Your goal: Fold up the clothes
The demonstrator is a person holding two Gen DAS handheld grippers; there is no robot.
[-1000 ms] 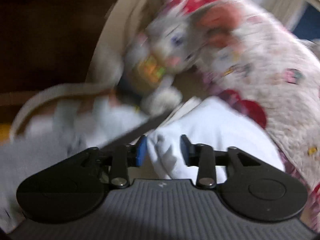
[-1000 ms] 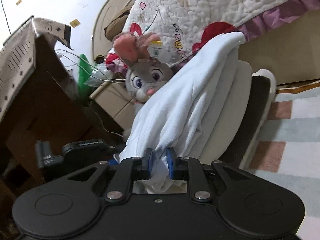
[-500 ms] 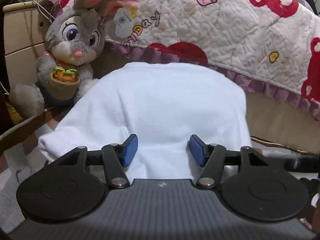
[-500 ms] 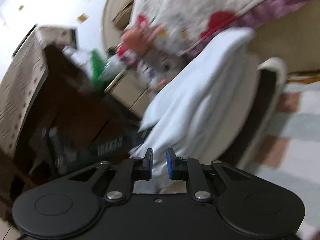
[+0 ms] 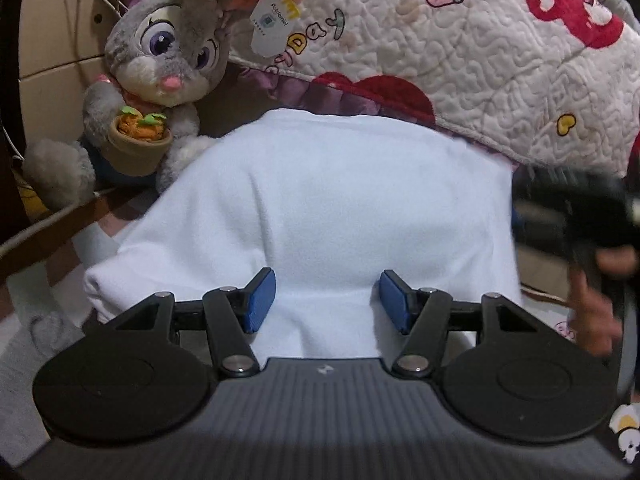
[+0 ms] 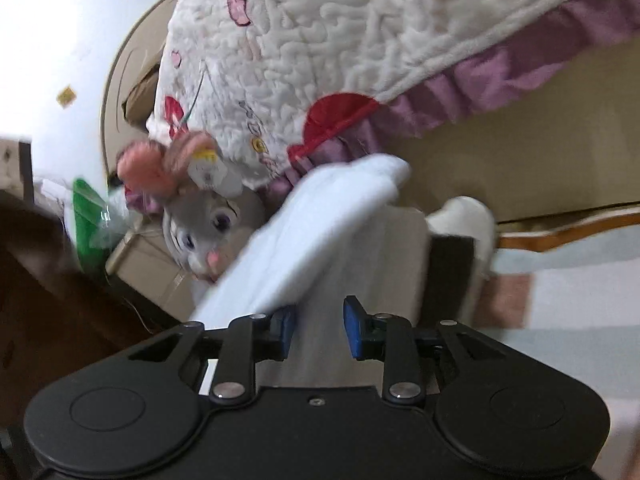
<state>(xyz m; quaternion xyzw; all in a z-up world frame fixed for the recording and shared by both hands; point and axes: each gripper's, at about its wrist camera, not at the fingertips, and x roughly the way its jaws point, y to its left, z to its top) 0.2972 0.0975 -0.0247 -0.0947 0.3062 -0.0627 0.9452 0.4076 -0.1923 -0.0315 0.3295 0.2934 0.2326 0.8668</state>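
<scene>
A white fleece garment [image 5: 340, 208] lies draped over a small stool, right in front of my left gripper [image 5: 328, 300]. The left jaws stand wide open, with cloth between them but not pinched. In the right wrist view the same garment [image 6: 316, 240] hangs over the beige stool [image 6: 404, 248], seen from the side. My right gripper [image 6: 319, 326] is open at the cloth's lower edge, holding nothing. It also shows blurred at the right edge of the left wrist view [image 5: 576, 212].
A grey plush rabbit [image 5: 160, 64] with a carrot pot sits to the left of the garment, against a beige drawer unit [image 5: 52, 48]. A quilted bedspread [image 5: 480, 60] hangs behind. A striped rug [image 6: 560, 292] covers the floor. A dark wooden cabinet [image 6: 48, 300] stands at the left.
My right gripper has opened and let go of the white garment. My left gripper has swung round to face the draped garment and opened wider.
</scene>
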